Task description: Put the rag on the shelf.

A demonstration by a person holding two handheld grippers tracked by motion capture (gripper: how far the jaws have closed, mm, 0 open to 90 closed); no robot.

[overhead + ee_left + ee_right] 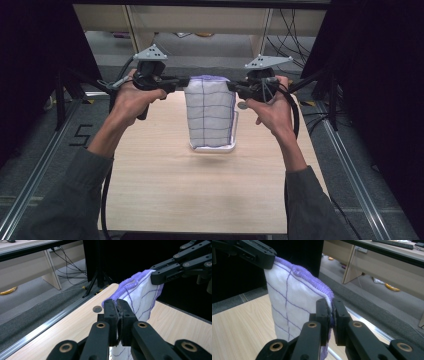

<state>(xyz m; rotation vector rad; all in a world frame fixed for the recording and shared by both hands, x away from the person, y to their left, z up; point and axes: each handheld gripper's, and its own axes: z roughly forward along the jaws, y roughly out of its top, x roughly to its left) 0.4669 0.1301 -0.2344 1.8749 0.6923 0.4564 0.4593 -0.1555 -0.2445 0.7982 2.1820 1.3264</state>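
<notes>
Dark curtains close in both sides of the high view, with grey carpet, floor rails and pale shelving across the top. At centre lies the wooden table (165,190), bare except for a clear tray (212,147) just above the middle of the frame.

Above that tray hangs the cloth (210,112), white with a purple grid and purple hem, folded and stretched between the two grippers in the upper middle of the frame. Its lower edge seems to reach down to the tray; whether it touches I cannot tell.

The left gripper (181,82), at upper left of centre, has its jaws pressed together on the cloth's top corner; its own view shows the hem pinched between the pads. The right gripper (230,86), at upper right of centre, clamps the opposite corner the same way, jaws nearly together with only cloth between.

Risks, as I judge them: each grip takes just a thin strip of hem, so a sharp pull apart could slip a corner free and drop the cloth in a heap. The hanging edge could also snag the tray and drag or tip it.

Around it, cables (292,30) trail at upper right, and a yellow object (392,287) lies on the floor at right in the right gripper view. Nothing stands between the cloth and the table.
</notes>
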